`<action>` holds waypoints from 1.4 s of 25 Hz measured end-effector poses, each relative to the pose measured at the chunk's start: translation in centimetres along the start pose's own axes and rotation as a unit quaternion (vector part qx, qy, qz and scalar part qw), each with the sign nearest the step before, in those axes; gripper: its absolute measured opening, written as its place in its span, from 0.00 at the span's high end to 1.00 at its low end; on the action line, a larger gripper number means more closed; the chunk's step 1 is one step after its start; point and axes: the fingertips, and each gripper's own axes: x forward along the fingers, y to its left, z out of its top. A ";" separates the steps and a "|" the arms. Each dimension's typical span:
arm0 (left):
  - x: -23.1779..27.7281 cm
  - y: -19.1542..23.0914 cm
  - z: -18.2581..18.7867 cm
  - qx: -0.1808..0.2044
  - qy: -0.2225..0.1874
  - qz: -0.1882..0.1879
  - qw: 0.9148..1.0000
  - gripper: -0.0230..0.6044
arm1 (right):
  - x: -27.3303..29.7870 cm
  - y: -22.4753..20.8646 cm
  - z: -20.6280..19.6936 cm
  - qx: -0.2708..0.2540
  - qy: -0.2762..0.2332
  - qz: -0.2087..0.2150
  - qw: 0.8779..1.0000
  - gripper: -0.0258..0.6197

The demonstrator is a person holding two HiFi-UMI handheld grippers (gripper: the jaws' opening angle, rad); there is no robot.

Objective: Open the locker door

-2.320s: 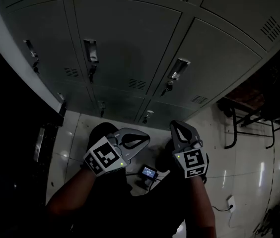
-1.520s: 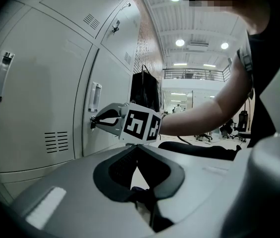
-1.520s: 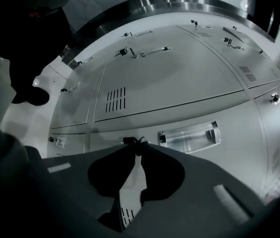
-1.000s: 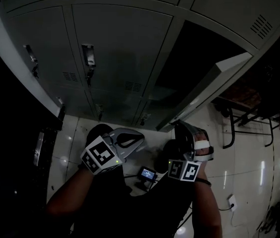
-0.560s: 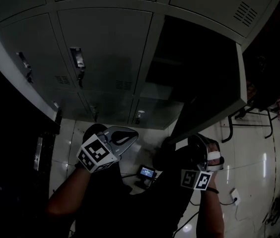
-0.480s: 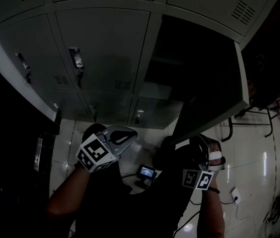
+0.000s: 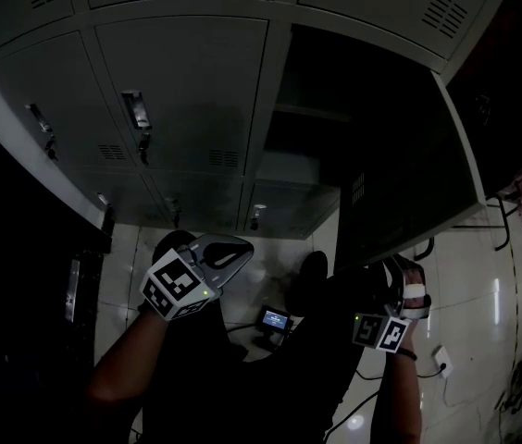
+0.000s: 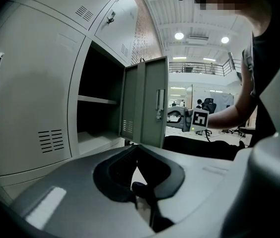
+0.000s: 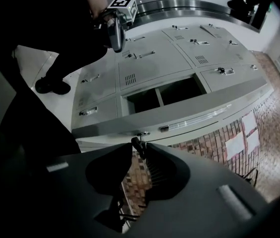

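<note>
The grey locker door (image 7: 409, 174) stands swung out to the right, and its dark compartment (image 7: 321, 109) with a shelf is exposed. My right gripper (image 7: 398, 271) sits at the door's lower outer edge. In the right gripper view its jaws (image 9: 139, 145) are opening, and the door's small dark latch key (image 9: 137, 144) is between the tips. The left gripper view shows the door (image 8: 147, 103) edge-on, with the right gripper (image 8: 175, 117) beside the handle (image 8: 160, 104). My left gripper (image 7: 241, 246) hangs shut and empty, well left of the door.
Closed lockers with handles (image 7: 133, 109) fill the bank to the left and below. On the floor lie a small lit device (image 7: 275, 320) and a cable to a socket (image 7: 441, 361). A chair frame (image 7: 502, 229) stands at the right, and a brick wall (image 9: 239, 138) lies beyond.
The door has swung from shut to wide open toward the right. My right gripper moved down and to the right with it. The left gripper stayed almost still.
</note>
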 end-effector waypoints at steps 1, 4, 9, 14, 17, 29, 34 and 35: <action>0.0 0.0 0.0 0.000 0.000 0.000 1.000 0.94 | 0.0 0.0 0.0 0.009 -0.002 -0.001 1.000 0.82; 0.1 -0.1 0.0 -0.001 0.001 -0.001 1.000 0.94 | -0.3 -0.1 0.0 0.046 -0.009 0.000 0.999 0.78; 0.1 0.0 0.0 0.000 0.001 -0.002 1.000 0.94 | -1.7 -0.5 0.0 0.079 -0.015 -0.008 0.997 0.78; 0.1 -0.1 0.0 0.000 0.000 -0.003 1.000 0.94 | -3.4 -1.9 1.2 0.166 -0.043 -0.001 0.985 0.83; 0.1 -0.1 0.0 0.001 0.000 -0.003 1.000 0.94 | -4.2 -2.2 3.2 0.257 -0.097 0.029 0.961 0.92; 0.0 0.0 0.1 -0.001 -0.001 -0.002 1.000 0.94 | -3.1 0.9 9.3 0.439 -0.166 0.161 0.868 0.96; 0.1 -0.1 0.0 0.000 0.000 -0.004 1.000 0.94 | -2.6 2.9 9.9 0.452 -0.163 0.219 0.849 0.96; 0.0 -0.1 -0.1 0.000 0.002 -0.004 1.000 0.94 | -2.6 3.1 10.0 0.457 -0.163 0.226 0.845 0.96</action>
